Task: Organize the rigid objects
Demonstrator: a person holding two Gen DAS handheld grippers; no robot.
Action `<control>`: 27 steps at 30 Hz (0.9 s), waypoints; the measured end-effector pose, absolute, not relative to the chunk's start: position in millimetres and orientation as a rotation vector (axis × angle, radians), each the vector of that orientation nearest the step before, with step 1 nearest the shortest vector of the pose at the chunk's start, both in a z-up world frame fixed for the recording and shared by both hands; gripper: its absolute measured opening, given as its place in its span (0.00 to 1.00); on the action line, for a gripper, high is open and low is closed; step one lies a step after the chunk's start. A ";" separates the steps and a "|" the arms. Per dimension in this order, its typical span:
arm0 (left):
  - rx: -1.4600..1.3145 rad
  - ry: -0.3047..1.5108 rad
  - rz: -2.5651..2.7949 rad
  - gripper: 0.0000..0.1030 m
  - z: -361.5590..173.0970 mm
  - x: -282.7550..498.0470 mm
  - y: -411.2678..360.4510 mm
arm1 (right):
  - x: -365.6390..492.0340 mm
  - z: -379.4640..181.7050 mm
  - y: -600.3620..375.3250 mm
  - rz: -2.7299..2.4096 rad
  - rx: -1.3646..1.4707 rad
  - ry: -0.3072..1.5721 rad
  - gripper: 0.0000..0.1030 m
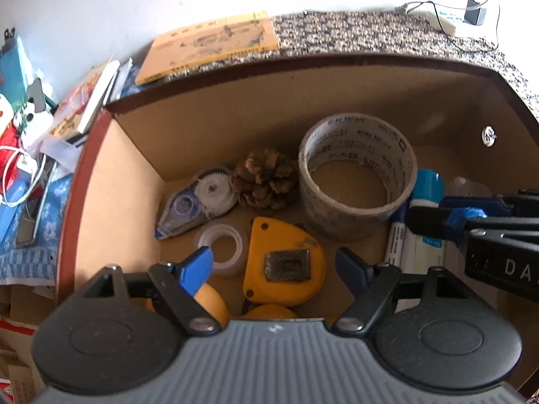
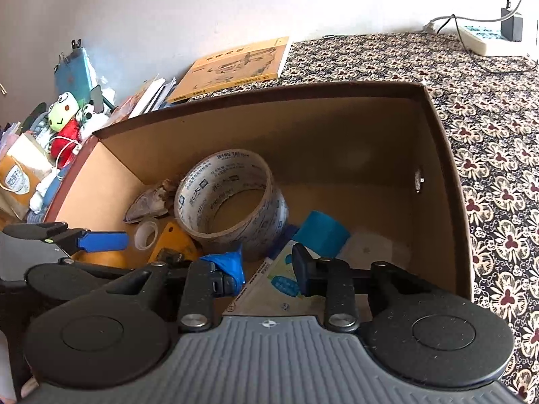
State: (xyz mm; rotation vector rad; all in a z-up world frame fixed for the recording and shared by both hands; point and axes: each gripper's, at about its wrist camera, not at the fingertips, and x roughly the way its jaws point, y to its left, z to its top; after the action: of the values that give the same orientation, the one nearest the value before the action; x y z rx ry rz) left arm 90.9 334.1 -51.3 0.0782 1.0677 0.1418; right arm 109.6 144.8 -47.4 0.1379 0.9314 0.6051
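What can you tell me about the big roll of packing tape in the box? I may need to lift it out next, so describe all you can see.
The large roll of clear printed packing tape lies on one flat side on the floor of the brown cardboard box, its hollow core facing up. Lettering shows through its glossy wraps and inside the core. A brown pine cone sits at its left, a yellow tape measure in front, and a blue-capped tube at its right. No tongs touch it.
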 end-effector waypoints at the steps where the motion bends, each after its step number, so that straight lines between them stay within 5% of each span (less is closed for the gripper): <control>1: 0.083 1.070 0.139 0.78 -50.7 90.9 333.5 | 109.5 -47.5 143.9 0.609 0.144 0.926 0.14; 27: 0.079 1.073 0.139 0.78 -51.6 91.4 333.0 | 103.5 -44.0 146.0 0.563 0.155 0.874 0.18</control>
State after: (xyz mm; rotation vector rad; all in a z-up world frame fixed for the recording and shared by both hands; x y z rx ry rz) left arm 91.4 333.0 -51.6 0.0789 1.0727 0.1385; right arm 103.5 146.0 -44.0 0.1549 0.8740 0.5634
